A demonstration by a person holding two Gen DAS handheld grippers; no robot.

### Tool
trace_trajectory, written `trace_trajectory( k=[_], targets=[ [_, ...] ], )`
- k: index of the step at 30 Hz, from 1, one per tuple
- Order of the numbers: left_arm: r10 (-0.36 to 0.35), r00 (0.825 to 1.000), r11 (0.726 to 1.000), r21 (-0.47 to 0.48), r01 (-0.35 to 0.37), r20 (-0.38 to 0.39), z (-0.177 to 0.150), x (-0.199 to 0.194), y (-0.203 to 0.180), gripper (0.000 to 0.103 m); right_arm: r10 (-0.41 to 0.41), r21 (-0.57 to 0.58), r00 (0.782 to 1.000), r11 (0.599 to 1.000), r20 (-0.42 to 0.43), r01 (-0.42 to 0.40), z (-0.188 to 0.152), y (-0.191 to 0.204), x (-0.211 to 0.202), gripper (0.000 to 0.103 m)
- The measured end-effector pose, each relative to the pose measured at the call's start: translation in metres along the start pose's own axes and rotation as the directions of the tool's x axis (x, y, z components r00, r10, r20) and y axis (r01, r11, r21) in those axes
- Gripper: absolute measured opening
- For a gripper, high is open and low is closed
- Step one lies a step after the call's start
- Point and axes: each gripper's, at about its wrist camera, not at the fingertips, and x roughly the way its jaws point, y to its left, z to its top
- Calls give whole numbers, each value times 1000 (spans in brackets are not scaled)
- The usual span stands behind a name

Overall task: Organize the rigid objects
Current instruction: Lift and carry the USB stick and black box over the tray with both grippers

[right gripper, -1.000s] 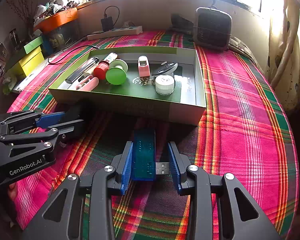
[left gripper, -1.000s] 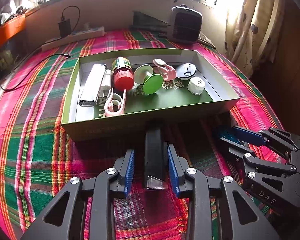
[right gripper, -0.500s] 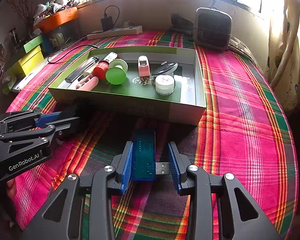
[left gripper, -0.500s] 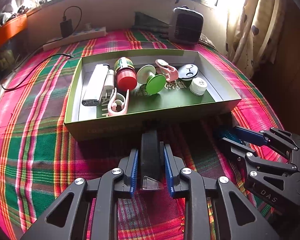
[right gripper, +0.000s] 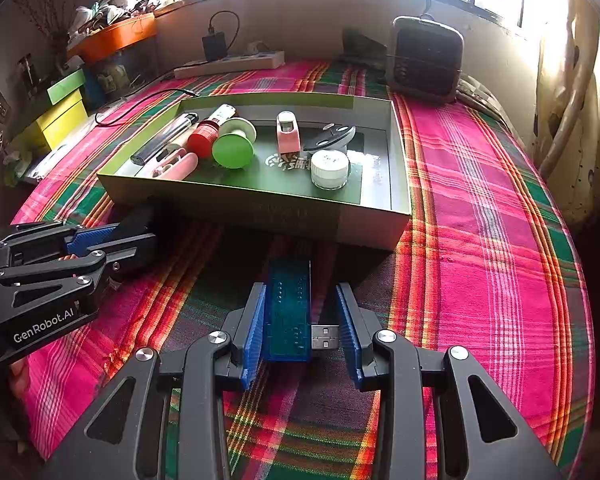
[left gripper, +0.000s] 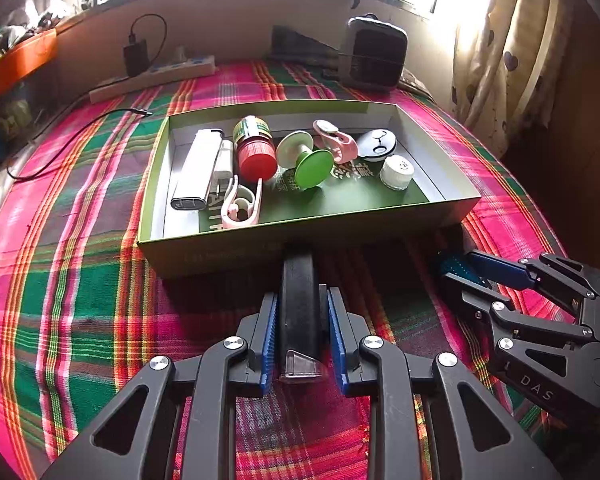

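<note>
A green box on the plaid cloth holds a silver lighter, a red-capped bottle, a green spool, pink clips, a white jar and a dark disc. My left gripper is shut on a black oblong object just in front of the box. My right gripper holds a translucent blue USB device; its left pad touches the body and its right pad touches the metal plug. Each gripper shows in the other's view.
A dark heater stands at the back right, a power strip with a charger and cable at the back left. Coloured boxes and an orange shelf lie to the left. A curtain hangs on the right.
My left gripper's jaws closed onto the black object. The right gripper and blue device stayed still.
</note>
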Motion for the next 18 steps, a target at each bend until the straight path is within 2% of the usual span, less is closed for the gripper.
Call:
trace_trajectory(
  k=[18],
  targets=[
    [-7,999,1000,3,7,47,1,-25,4,23,-13,-20,999,1000,44,14,5,8,-22,36]
  ],
)
